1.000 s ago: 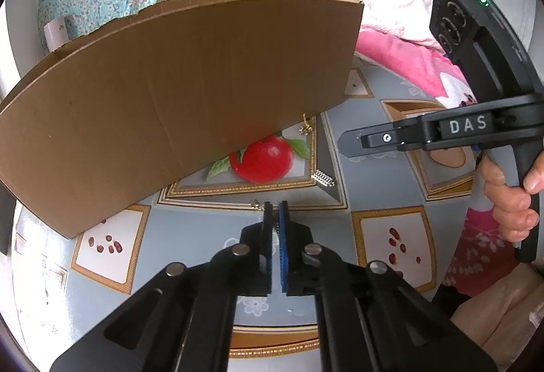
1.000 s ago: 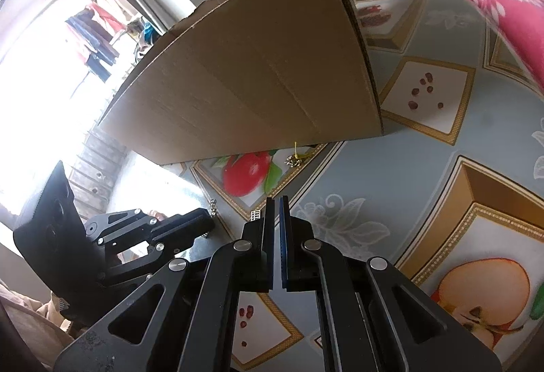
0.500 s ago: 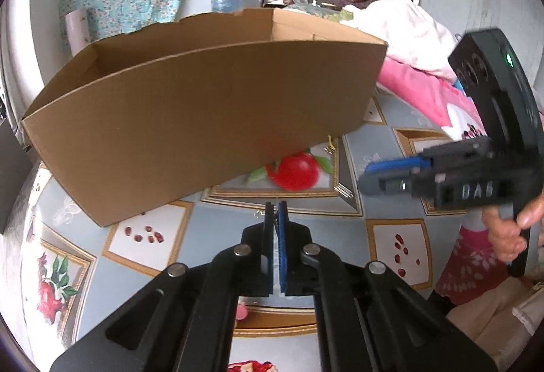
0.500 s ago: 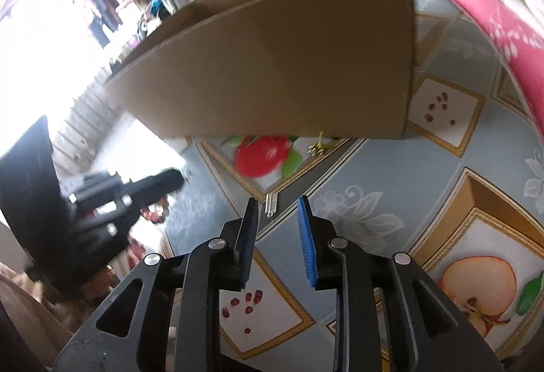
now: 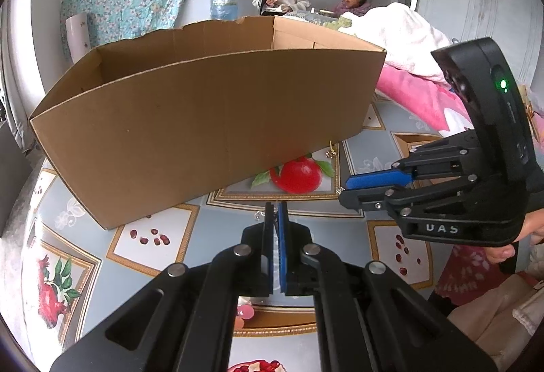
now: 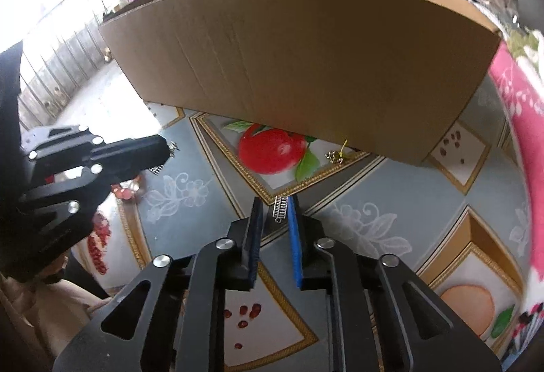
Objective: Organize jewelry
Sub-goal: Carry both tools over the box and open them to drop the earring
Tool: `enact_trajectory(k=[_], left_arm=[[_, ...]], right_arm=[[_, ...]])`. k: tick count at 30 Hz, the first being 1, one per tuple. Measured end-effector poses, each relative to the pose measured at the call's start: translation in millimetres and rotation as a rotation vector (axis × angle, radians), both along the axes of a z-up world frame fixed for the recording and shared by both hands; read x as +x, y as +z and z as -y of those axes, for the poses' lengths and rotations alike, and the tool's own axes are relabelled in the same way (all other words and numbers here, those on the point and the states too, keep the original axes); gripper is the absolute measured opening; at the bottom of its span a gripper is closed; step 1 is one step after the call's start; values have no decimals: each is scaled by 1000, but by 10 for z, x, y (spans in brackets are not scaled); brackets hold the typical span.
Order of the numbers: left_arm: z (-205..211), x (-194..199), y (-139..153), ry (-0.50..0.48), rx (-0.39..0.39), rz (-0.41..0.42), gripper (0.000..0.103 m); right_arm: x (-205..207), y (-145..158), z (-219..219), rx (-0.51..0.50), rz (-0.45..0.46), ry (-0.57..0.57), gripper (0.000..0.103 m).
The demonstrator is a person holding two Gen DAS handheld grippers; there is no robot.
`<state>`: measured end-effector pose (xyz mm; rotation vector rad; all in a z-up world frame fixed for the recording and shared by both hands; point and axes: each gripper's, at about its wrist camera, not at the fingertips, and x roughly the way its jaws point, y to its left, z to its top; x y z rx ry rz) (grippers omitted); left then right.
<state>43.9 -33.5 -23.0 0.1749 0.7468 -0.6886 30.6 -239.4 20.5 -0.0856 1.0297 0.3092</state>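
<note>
Just beyond the right gripper (image 6: 275, 214), whose narrowly parted jaws have just been closing, lies a silver bracelet (image 6: 281, 208).

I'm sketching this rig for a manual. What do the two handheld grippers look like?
Both grippers, left and right, are black angular linkages with silver round pivot bolts and flat blue pads. The right one carries white lettering and a black housing with a green light.

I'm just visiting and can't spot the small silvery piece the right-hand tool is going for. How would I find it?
Start at the big cardboard box on the fruit-print tablecloth. In front of it a red apple picture sits in a gold frame. Just below lies the silver ladder-like piece, between the right gripper's tips; the gold earring lies against the box instead.
</note>
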Motion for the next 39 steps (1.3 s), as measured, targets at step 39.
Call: enact_trajectory(k=[39], left_arm=[[-192, 1071, 1093, 61, -210, -63, 2]], right_arm=[[1125, 1065, 222, 281, 147, 105, 2]])
